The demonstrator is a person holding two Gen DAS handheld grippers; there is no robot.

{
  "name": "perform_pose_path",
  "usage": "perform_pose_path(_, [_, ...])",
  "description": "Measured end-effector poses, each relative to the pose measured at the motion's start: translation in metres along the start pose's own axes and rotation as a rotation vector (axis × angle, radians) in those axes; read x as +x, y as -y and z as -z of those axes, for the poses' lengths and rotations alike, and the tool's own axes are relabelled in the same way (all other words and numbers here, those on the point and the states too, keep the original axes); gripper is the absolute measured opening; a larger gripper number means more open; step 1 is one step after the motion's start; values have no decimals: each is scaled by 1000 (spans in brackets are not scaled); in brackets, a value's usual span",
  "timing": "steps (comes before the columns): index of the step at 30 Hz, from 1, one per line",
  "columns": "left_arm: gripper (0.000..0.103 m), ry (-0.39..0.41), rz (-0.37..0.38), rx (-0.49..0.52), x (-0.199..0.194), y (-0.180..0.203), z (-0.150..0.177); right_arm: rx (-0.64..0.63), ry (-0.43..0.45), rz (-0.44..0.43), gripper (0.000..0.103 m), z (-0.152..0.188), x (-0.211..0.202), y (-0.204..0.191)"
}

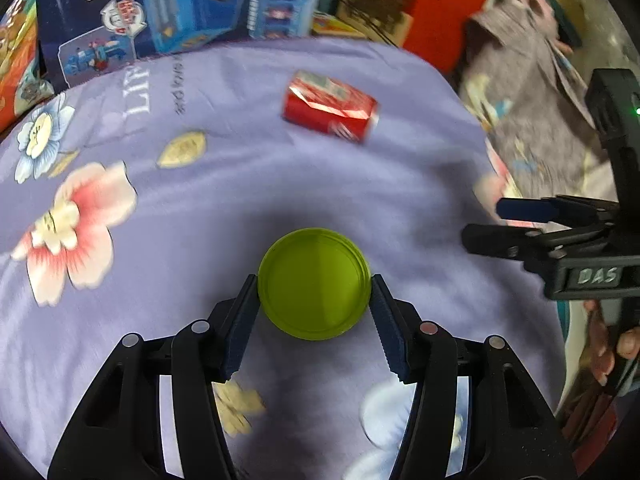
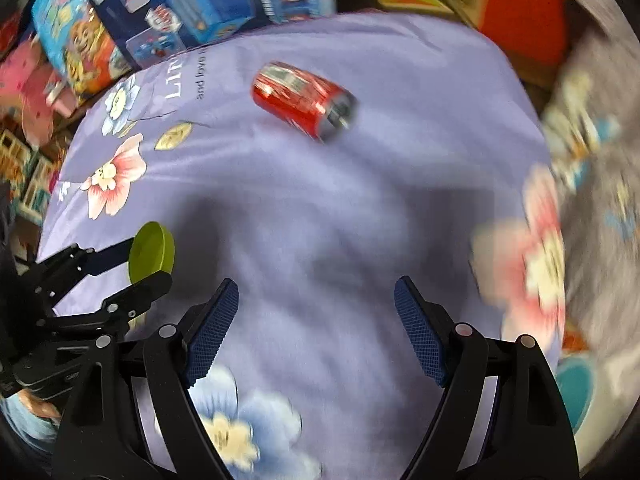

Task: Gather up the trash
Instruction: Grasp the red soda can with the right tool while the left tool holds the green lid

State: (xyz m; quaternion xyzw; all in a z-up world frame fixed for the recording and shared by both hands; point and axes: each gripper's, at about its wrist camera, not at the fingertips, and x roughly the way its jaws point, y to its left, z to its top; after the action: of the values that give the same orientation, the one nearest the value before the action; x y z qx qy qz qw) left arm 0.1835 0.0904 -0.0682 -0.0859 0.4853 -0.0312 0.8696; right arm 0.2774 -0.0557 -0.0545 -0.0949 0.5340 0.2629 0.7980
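across the lilac floral cloth (image 1: 248, 184): red can (image 1: 331, 107) lying on side, far centre. left gripper (image 1: 315, 284) closed on green lid (image 1: 314, 283), near centre. right gripper (image 2: 316, 292) at right, jaws wide apart, nothing between them.

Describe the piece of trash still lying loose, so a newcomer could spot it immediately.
Start from the lilac flower-printed cloth. Toward its far edge, near the blue toy boxes, lies a dented red metal drink can on its side. It is the only loose item on the cloth.
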Motion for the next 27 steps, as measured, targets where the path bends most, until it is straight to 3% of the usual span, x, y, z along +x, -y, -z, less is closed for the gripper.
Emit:
perform_pose_path(7, [57, 6, -19, -29, 15, -34, -45, -154, -21, 73, 77, -74, 34, -18])
perform_pose_path(13, [57, 1, -35, -63, 31, -66, -72, -247, -49, 124, 77, -113, 59, -26])
perform_pose_path(20, [57, -6, -48, -94, 49, -91, -92, -291, -66, 153, 77, -135, 94, -27])
perform_pose_path(27, [57, -11, -54, -86, 57, -92, -97, -267, -49, 129, 72, -132, 104, -23])
